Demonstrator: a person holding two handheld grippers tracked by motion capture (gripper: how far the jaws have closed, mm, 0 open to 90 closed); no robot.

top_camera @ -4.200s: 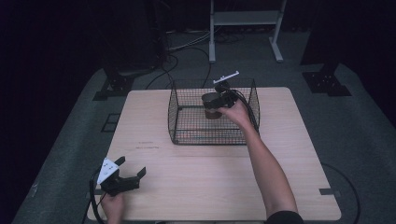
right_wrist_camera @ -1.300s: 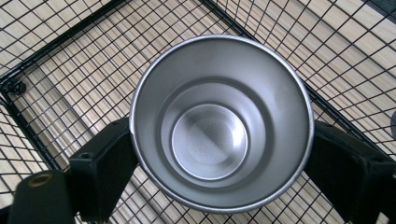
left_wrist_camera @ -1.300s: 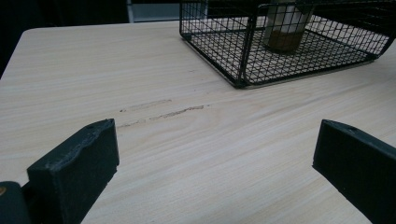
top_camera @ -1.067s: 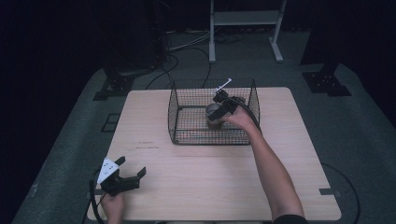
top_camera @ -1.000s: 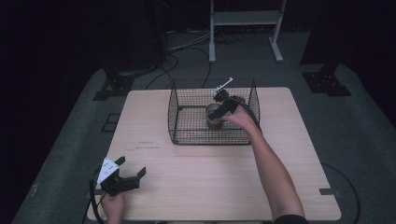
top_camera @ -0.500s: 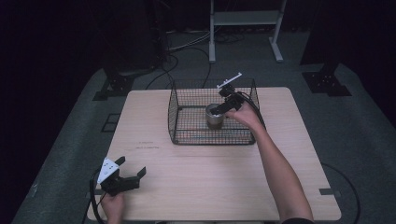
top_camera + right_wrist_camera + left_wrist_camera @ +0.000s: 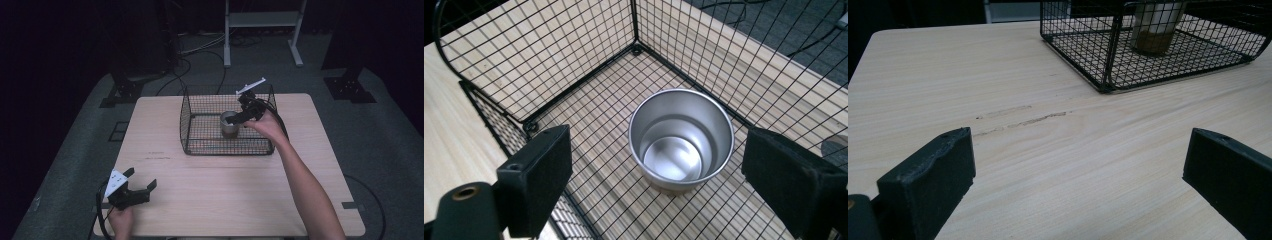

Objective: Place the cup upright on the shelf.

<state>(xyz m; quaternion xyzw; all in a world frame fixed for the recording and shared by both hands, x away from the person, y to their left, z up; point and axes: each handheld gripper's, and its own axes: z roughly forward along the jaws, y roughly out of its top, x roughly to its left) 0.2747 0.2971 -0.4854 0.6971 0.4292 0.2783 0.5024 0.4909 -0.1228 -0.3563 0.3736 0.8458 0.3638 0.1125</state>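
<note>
I have the right gripper (image 7: 243, 116) above the wire basket (image 7: 200, 125), which sits on the far middle of the tabletop (image 7: 225, 185). The steel cup (image 7: 681, 137) stands upright on the basket floor, toward the right half, with its mouth open to the top and nothing inside that I can see. In the right gripper view the jaws stand wide, one on each side of the cup and apart from it, holding nothing.

I judge that the step in hand is the work at the cup: either it is just set down, or it is to be grasped. If I take it, I should lower the gripper straight, keep the cup centred between the jaws, and close on the wall below the rim, because the smooth metal may slip. The far wire wall is near, so I must keep the outer jaw free of the mesh. If I leave, I rise straight up first.

The left gripper (image 7: 131, 192) rests at the near left corner of the tabletop, its jaws also wide and empty, well apart from the basket.
</note>
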